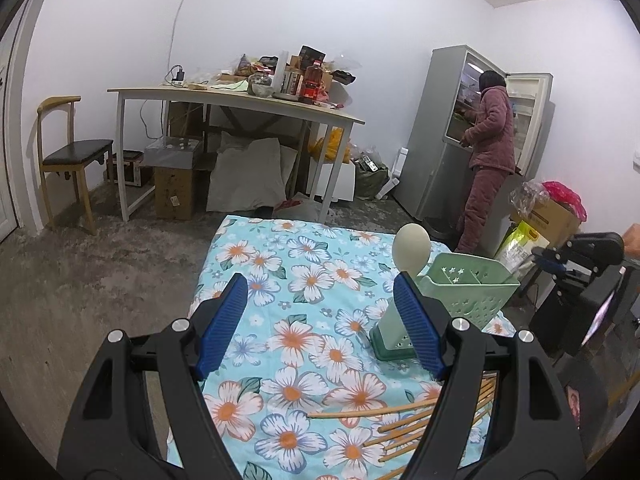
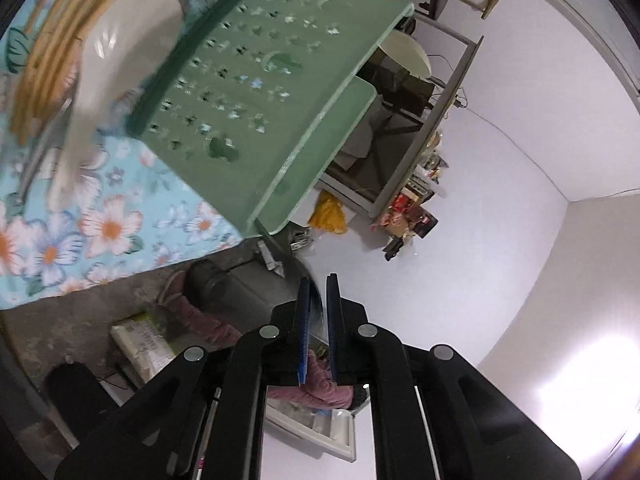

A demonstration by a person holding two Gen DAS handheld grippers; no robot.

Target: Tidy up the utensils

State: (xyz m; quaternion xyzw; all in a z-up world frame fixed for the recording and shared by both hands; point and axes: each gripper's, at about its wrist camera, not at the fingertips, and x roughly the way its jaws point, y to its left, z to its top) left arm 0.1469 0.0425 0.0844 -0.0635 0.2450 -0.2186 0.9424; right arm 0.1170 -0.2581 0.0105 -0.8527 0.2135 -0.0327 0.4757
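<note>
The left gripper (image 1: 320,312) has its fingers wide apart, empty, above the floral table (image 1: 280,264). The right gripper (image 2: 318,320) is nearly closed, holding nothing. Thin, light, stiff chopsticks (image 1: 400,420) lie just beneath the left fingers; pinch mid-length. The green holder (image 1: 472,292), probably light plastic, stands beyond.

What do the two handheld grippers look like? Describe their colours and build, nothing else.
Both match. The left gripper has a black plastic frame of angled linkage arms with round silver pivot pins, and two flat fingers faced with ribbed blue pads. The right gripper has the same black frame, silver pins and blue-padded fingers. No cables, markings or sleeves are visible.
</note>
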